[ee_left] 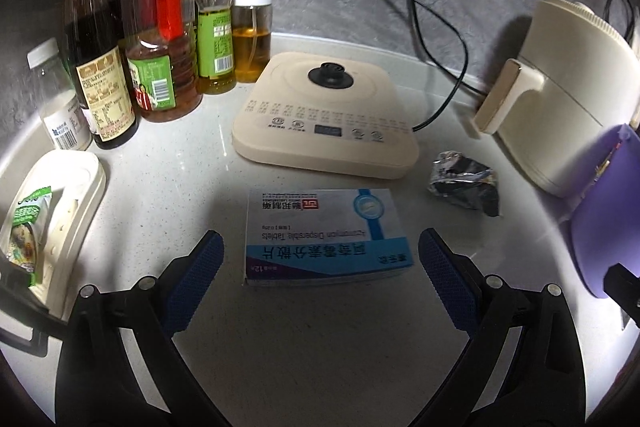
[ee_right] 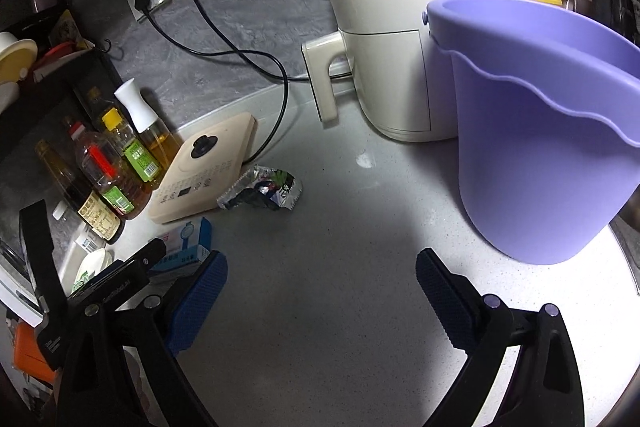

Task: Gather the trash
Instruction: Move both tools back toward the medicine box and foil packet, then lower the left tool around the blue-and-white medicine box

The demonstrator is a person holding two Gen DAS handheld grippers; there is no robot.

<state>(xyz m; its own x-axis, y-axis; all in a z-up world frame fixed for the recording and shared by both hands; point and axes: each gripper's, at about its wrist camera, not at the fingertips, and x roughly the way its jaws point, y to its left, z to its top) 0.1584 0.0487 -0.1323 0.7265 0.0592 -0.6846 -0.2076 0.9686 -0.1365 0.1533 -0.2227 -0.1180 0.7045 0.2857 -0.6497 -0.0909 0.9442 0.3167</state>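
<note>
The left gripper (ee_left: 320, 251) hangs with jaws wide apart either side of the medicine box (ee_left: 326, 235), mid-bench — lined up to pinch it. The right gripper (ee_right: 320, 279), jaws also apart and empty, faces the purple bin (ee_right: 540, 155) at the bench's right edge, where trash likely goes; the crumpled wrapper (ee_right: 262, 191) lies beside the cream hotplate (ee_right: 204, 171).

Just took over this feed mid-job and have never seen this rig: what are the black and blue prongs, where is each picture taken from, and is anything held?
The prongs are two hand-held tools, each with a fisheye camera looking along its fingers. The left tool is open over a blue and white tablet box. The right tool is open above bare counter, near a purple bin. Nothing is held. A crumpled foil wrapper lies beside the cream heating base; oil bottles and an air fryer stand behind.
</note>
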